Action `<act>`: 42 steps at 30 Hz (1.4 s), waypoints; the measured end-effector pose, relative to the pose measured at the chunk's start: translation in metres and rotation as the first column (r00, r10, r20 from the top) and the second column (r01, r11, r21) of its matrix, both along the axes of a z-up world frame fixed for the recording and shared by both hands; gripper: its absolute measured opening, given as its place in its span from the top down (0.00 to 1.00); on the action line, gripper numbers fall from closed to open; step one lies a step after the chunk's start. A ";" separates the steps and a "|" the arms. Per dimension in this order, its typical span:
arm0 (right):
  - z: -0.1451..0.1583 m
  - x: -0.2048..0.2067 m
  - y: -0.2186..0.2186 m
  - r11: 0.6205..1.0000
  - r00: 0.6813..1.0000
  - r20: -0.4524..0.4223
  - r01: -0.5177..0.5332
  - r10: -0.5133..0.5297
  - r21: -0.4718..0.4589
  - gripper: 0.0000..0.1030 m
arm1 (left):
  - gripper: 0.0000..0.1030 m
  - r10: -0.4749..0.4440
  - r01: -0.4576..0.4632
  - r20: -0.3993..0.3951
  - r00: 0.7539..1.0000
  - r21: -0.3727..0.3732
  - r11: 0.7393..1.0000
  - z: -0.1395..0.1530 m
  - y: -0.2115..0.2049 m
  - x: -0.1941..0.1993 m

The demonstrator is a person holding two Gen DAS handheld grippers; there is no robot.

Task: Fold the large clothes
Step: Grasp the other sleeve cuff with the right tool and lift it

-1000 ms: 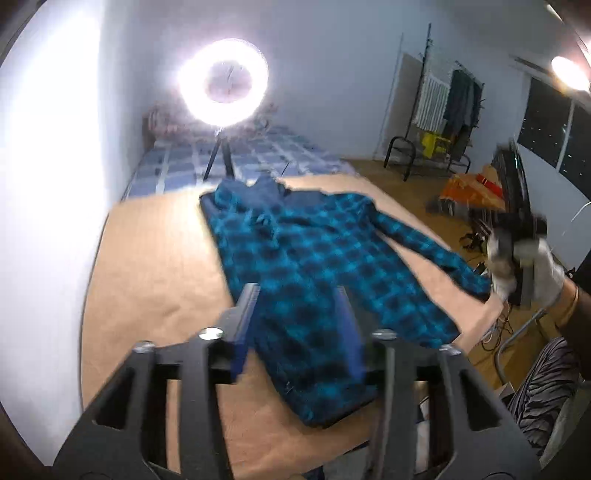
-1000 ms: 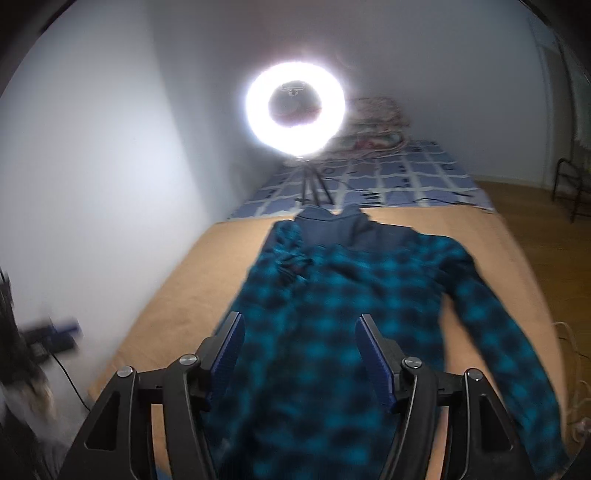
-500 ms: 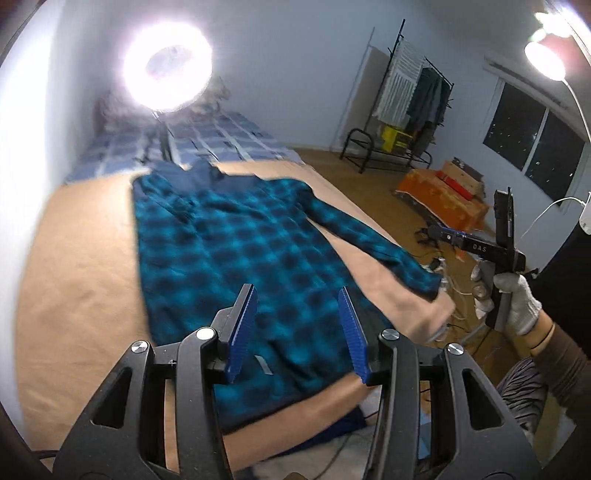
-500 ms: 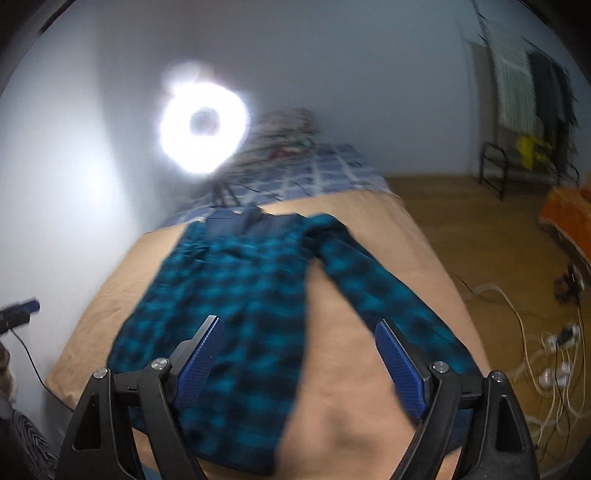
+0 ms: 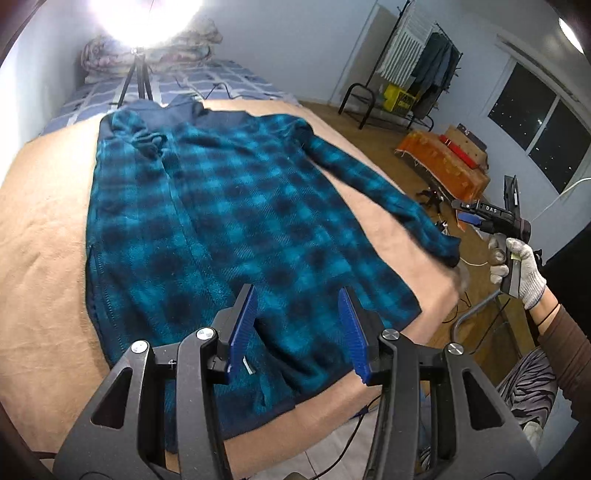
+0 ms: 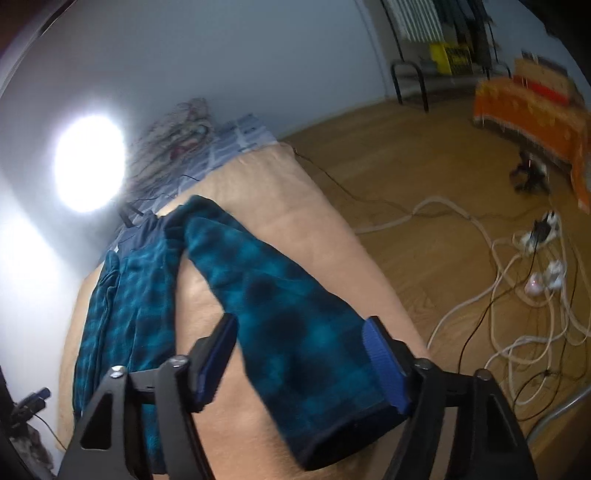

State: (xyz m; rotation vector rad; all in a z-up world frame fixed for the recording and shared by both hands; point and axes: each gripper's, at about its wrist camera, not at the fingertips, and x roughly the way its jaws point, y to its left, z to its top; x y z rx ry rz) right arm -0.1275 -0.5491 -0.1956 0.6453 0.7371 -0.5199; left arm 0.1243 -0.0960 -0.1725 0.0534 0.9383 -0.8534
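A blue plaid shirt [image 5: 236,229] lies flat on the bed [image 5: 40,236], collar toward the ring light [image 5: 147,14] at 12 o'clock, hem at the near edge. Its one sleeve [image 6: 295,332] stretches out toward 4 o'clock, cuff at the bed's edge. The left hand-held gripper [image 5: 297,325] hovers over the hem, its blue pads spread wide, holding nothing. The right hand-held gripper [image 6: 301,358] hangs over the cuff, pads wide apart on either side of the sleeve, not closed on it. A gloved hand [image 5: 521,266] holds it. Cables [image 6: 517,266] sprawl across the floor at 3 o'clock.
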 end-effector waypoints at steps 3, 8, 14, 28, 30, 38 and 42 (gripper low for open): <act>-0.021 -0.005 -0.015 0.998 1.000 -0.013 0.016 -0.015 0.066 0.42 | 0.55 -0.017 0.017 -0.009 1.000 0.006 1.000 -0.005 -0.009 0.004; -0.045 -0.012 -0.029 0.993 0.997 -0.055 0.058 -0.053 0.099 0.42 | 0.55 -0.062 0.062 -0.007 0.998 0.025 0.998 -0.011 -0.025 0.003; -0.052 -0.039 -0.043 0.982 0.989 -0.056 0.142 -0.135 0.125 0.42 | 0.55 -0.112 0.112 0.001 0.994 0.050 0.992 -0.016 -0.038 -0.003; -0.028 -0.036 -0.013 0.992 0.996 -0.029 0.084 -0.082 0.091 0.93 | 0.55 -0.100 0.100 -0.002 0.995 0.012 0.995 -0.009 -0.042 -0.001; -0.007 -0.028 0.005 0.997 0.999 0.011 0.040 -0.041 0.059 0.94 | 0.55 -0.091 0.091 -0.003 0.996 0.000 0.996 -0.007 -0.038 0.000; 0.044 0.015 0.098 0.983 0.977 0.100 -0.185 0.186 -0.022 0.95 | 0.55 -0.061 0.059 -0.026 0.998 -0.050 0.997 -0.001 -0.028 0.002; 0.053 0.038 0.145 0.952 0.945 0.120 -0.303 0.306 -0.041 0.95 | 0.55 -0.051 0.046 -0.057 0.997 -0.085 0.995 0.001 -0.021 0.004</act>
